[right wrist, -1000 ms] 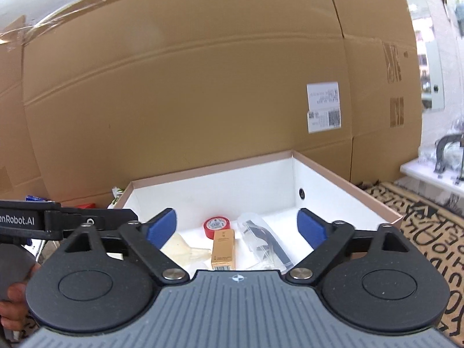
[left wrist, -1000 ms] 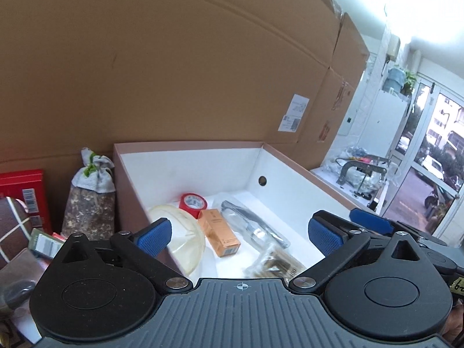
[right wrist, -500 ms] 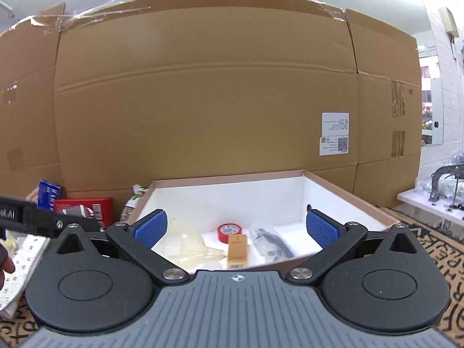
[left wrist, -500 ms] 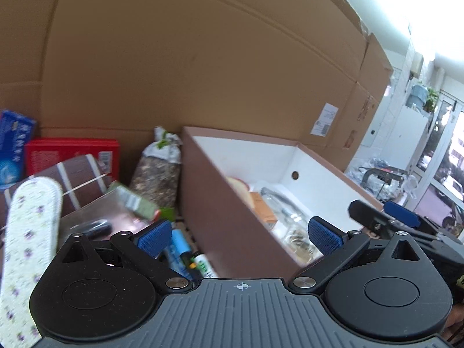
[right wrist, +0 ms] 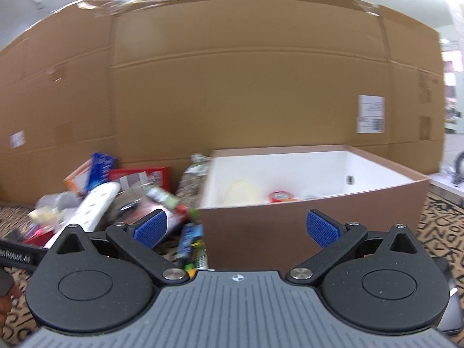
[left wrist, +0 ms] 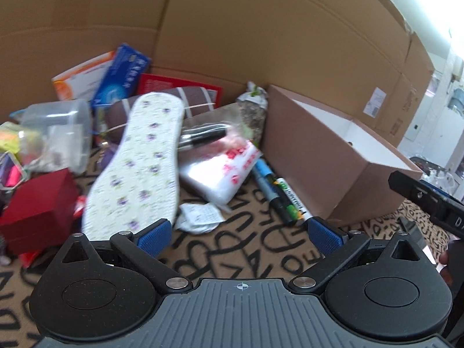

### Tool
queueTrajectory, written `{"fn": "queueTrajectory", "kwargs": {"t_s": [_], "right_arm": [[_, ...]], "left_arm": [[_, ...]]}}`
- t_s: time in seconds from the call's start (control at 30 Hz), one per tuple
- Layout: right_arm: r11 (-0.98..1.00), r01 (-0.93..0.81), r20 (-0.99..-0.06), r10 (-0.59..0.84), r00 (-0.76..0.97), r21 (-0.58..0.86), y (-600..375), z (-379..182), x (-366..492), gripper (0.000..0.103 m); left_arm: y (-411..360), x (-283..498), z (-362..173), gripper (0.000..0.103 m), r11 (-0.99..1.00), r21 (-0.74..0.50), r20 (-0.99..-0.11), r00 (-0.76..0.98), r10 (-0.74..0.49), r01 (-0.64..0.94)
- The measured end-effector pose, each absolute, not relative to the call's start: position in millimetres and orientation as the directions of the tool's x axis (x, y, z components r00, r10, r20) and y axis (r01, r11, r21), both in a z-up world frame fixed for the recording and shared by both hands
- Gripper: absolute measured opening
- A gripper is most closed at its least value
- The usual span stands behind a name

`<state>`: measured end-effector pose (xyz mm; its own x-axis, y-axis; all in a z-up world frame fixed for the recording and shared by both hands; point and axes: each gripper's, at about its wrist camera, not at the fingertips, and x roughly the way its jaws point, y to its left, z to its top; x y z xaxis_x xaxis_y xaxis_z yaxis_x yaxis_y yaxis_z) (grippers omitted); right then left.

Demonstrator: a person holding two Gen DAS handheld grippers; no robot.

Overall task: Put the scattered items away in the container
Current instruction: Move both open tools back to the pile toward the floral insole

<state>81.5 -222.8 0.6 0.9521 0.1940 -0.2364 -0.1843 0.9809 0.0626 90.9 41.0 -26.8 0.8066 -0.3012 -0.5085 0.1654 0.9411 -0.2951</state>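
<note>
Left gripper arm (right wrist: 14,258): I read "enRobot.AI".
Rug (left wrist: 246,246): big black letters, no clear word.
Other labels: too blurred.

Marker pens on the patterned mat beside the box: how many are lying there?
3 that I can make out, side by side against the brown box's left wall: a blue one, a dark one, and a white-and-green one. More may be hidden under the plastic packet.

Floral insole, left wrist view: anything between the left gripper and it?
Nothing visible. The floral insole lies on top of the pile, its near end just beyond the left gripper, whose jaws stand open and empty. The red box sits beside it, not in the way.
</note>
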Motion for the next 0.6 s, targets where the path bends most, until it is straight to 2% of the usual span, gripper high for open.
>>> {"fn": "queueTrajectory", "kwargs": {"t_s": [0.27, 0.4, 0.6], "right_arm": [[0.940, -0.339, -0.283, 0.337, 0.898, 0.046, -173, -11, 77, 0.102], [0.911, -0.412, -0.284, 0.391, 0.875, -0.015, -146, -13, 75, 0.102], [0.879, -0.475, -0.332, 0.438, 0.835, -0.038, -119, -22, 83, 0.102]], "left_arm": [[84, 68, -28, 0.103, 0.951, -0.302, -0.489, 0.847, -0.209, 0.060], [102, 70, -31, 0.103, 0.948, -0.318, -0.488, 0.853, -0.187, 0.026], [117, 89, -27, 0.103, 0.936, -0.351, -0.488, 0.845, -0.216, 0.036]]}}
